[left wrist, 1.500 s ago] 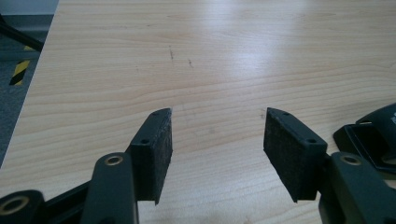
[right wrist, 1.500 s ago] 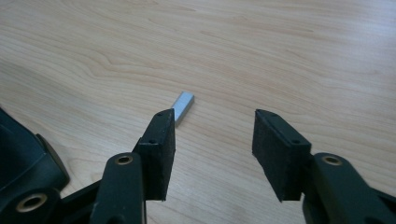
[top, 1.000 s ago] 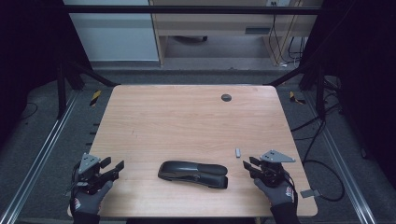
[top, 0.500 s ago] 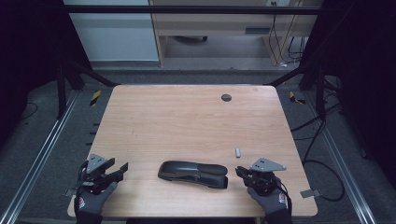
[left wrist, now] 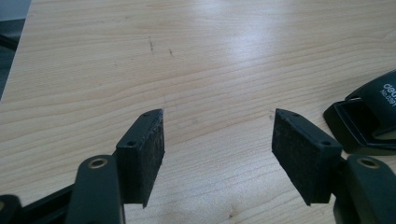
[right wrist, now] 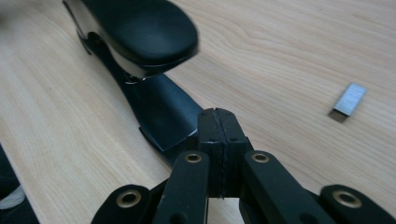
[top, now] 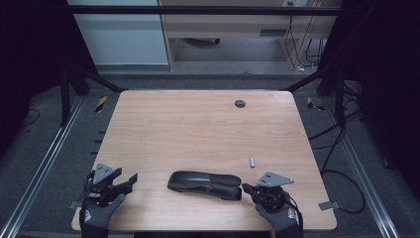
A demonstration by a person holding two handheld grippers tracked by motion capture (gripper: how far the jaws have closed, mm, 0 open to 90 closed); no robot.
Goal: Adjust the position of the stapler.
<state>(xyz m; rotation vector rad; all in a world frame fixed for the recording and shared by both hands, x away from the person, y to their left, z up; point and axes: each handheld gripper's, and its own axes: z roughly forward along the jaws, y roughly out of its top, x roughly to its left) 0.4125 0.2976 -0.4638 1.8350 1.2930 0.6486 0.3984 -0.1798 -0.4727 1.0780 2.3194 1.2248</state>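
One black stapler [top: 204, 184] lies flat on the wooden table [top: 198, 129] in the lower centre of the high view; one small metal staple strip [top: 252, 161] rests just above its right end, apart from it; one dark round grommet [top: 239, 103] sits near the table's far edge. Two grippers are present: the left gripper [top: 130, 180], lower left, has its fingers [left wrist: 144, 149] spread wide with only bare table between them, having just been opening; the right gripper [top: 246, 188], lower right, has its fingers [right wrist: 209, 135] pressed together on nothing, having just been closing, their tips just beside the stapler's near end.
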